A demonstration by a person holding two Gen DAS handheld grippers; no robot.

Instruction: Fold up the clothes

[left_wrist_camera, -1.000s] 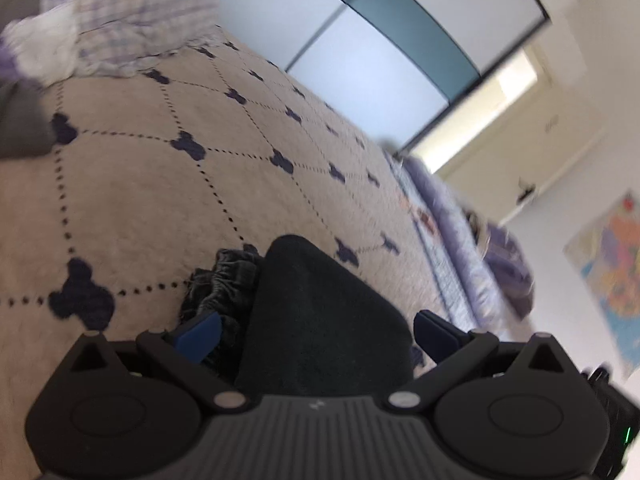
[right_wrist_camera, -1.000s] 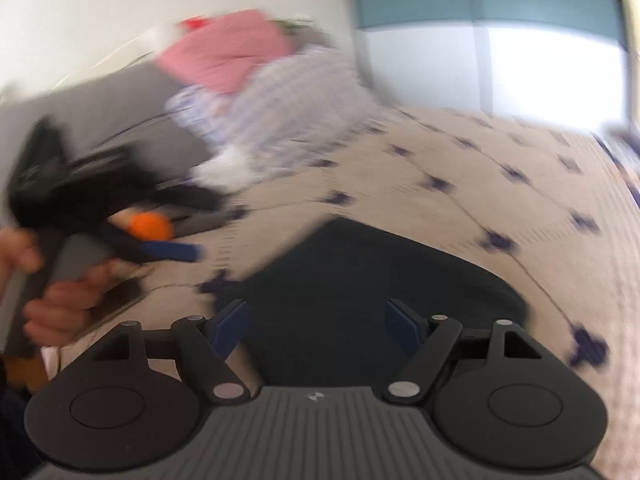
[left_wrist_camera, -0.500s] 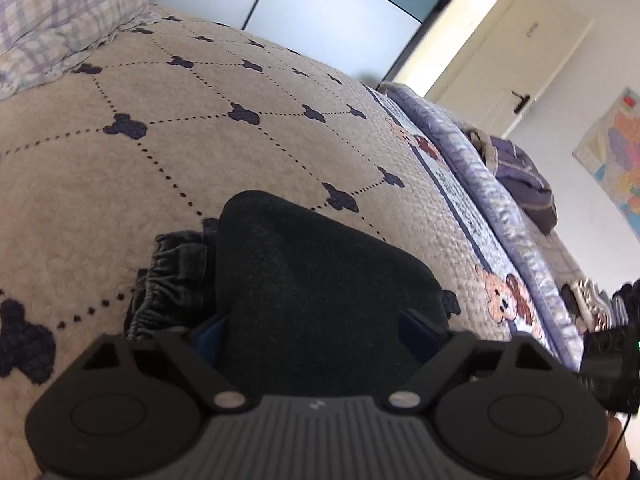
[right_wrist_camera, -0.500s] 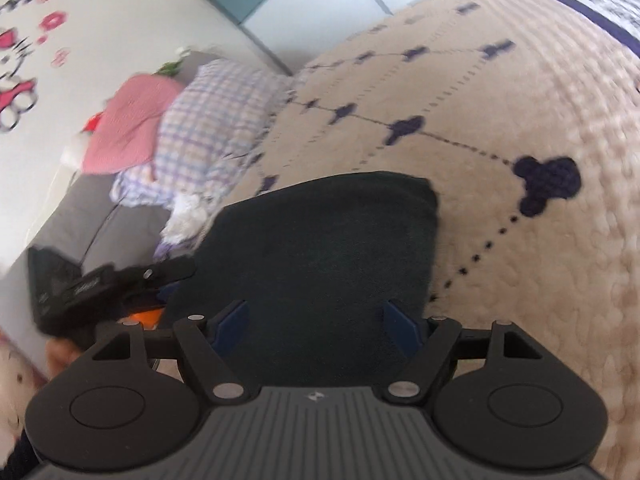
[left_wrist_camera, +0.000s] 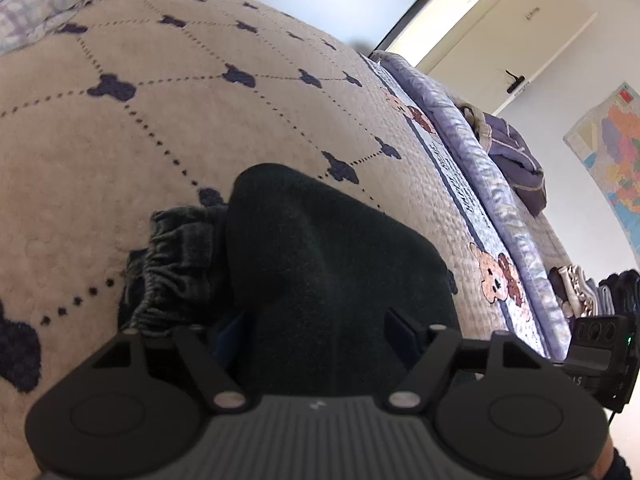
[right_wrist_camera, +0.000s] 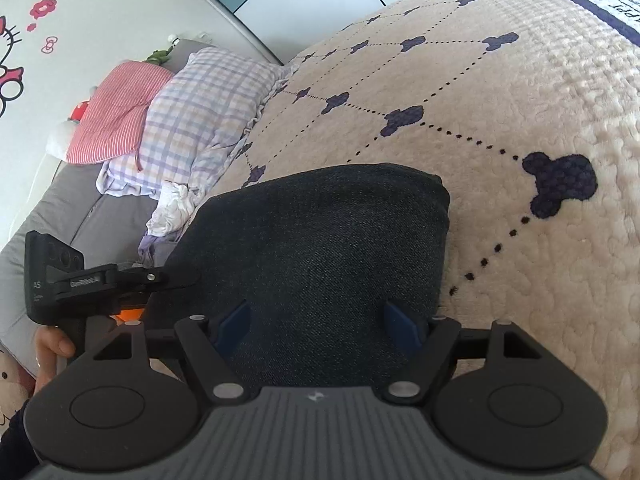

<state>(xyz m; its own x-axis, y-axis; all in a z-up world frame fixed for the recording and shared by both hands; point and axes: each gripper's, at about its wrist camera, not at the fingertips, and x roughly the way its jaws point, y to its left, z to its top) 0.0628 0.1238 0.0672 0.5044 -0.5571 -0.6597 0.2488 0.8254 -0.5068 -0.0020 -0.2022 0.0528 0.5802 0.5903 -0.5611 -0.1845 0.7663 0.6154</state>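
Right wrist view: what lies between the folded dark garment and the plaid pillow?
A small crumpled white cloth sits there, against the plaid pillow and just left of the folded dark garment. The right wrist view shows it.

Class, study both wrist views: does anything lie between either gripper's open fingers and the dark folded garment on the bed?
Nothing visible does. The dark folded garment already lies between the open fingers of the right gripper, and likewise the left gripper. Around it is only bare quilt; the plaid pillow lies well aside.
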